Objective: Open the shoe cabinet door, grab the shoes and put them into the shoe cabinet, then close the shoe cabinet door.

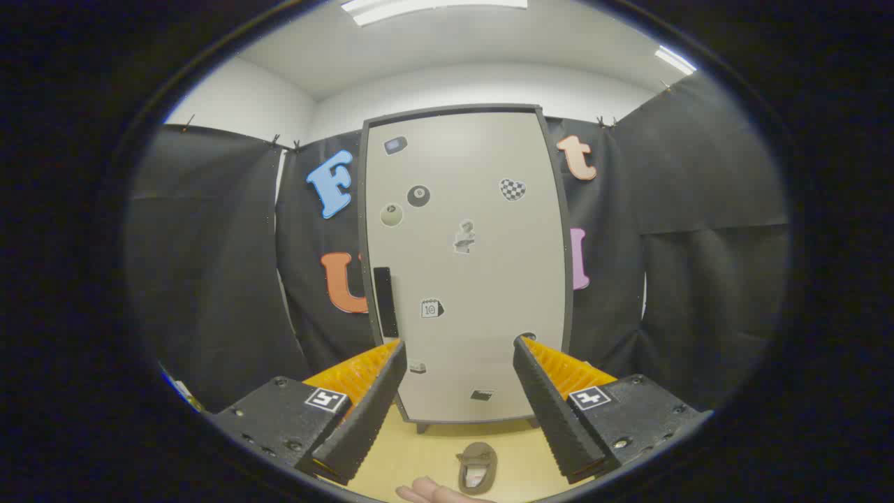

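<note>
A tall pale shoe cabinet (464, 265) with a dark frame stands upright straight ahead, beyond my fingers. Its door is closed and carries several small stickers and a dark vertical handle (385, 302) near its left side. A small brown shoe (478, 467) lies on the light wooden floor (419, 447) in front of the cabinet, below and between my fingers. My gripper (461, 346) is open, held up in the air facing the door, with nothing between its fingers.
Black cloth walls (698, 244) close the booth on both sides of the cabinet. A person's hand (436, 493) rests on the floor just left of the shoe. White room walls and ceiling lights rise above the cloth.
</note>
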Demonstrator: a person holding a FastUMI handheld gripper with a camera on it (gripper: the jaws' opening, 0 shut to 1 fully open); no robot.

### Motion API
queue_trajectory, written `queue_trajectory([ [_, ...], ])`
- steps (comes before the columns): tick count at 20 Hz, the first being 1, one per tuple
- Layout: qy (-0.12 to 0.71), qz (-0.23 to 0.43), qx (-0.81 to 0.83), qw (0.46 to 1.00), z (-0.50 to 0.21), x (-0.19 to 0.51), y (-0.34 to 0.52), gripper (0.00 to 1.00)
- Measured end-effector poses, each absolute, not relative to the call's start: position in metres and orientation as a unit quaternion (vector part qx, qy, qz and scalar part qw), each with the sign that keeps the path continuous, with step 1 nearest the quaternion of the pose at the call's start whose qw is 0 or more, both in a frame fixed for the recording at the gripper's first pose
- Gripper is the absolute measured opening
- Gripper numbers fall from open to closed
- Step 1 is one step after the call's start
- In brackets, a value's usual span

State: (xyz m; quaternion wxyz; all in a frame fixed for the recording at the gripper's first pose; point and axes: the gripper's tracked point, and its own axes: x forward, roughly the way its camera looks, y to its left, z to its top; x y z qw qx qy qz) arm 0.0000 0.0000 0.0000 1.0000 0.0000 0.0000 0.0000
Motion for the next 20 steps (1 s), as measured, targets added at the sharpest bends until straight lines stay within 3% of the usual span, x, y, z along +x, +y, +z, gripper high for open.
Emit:
queue_trajectory([
  [10,0.019,-0.001,-0.013,1.0,-0.019,0.027,0.005,1.0],
  [20,-0.03,0.022,0.002,0.999,0.013,0.105,0.012,1.0],
])
